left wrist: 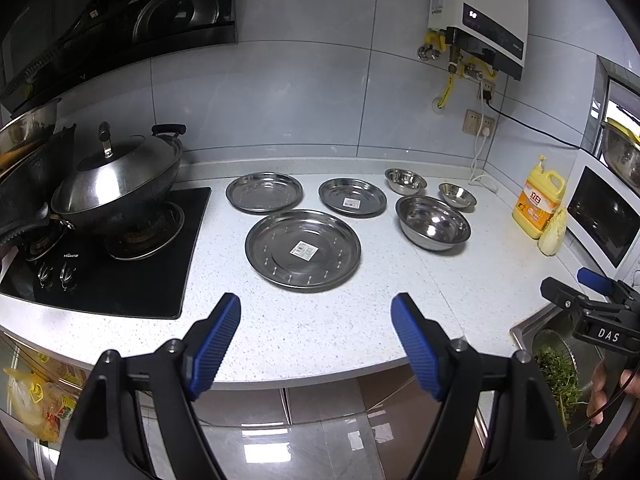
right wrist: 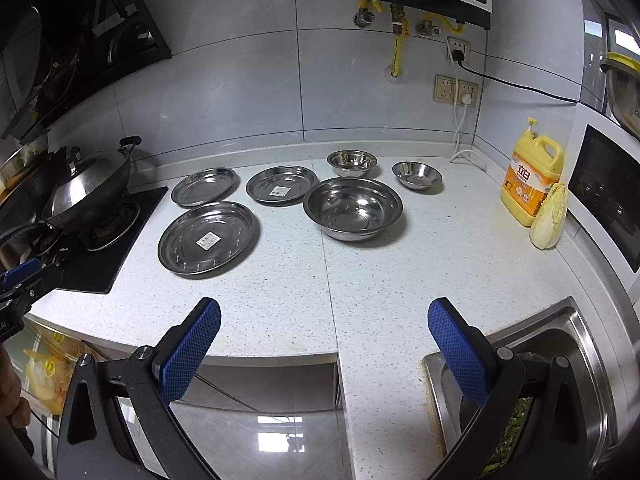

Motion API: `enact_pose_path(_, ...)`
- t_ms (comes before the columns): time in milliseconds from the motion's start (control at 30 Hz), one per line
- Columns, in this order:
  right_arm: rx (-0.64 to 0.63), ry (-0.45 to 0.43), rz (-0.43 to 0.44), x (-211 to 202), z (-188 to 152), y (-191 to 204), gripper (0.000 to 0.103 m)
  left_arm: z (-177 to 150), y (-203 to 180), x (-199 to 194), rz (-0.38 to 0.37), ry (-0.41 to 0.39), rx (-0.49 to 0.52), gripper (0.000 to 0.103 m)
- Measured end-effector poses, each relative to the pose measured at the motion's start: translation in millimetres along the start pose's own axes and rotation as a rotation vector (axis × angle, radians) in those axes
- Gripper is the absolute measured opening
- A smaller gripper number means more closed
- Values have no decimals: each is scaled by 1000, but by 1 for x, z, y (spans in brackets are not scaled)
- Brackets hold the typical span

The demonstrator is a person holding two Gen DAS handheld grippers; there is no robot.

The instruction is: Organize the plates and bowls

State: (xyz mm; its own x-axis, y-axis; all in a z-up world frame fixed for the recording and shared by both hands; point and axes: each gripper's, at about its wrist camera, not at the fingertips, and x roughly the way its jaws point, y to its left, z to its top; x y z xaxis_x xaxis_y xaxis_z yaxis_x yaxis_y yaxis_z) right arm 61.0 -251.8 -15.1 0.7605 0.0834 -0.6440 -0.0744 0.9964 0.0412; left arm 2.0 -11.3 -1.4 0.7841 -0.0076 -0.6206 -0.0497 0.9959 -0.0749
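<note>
Three steel plates lie on the white counter: a large plate in front, a back left plate and a back right plate. To their right stand a large bowl and two small bowls, one at the back and one further right. My left gripper hangs open over the counter's front edge, short of the large plate. My right gripper is open too, near the front edge, with nothing between its fingers.
A lidded wok sits on the black hob at the left. A yellow detergent bottle, a cabbage and a microwave stand at the right. A steel sink with greens lies at the front right.
</note>
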Motion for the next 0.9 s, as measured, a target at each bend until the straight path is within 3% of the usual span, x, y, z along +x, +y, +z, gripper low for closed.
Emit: enact_pose_path(900,-6,4,7,1,1,0,102,-3,5,-2,6,7,-10,77)
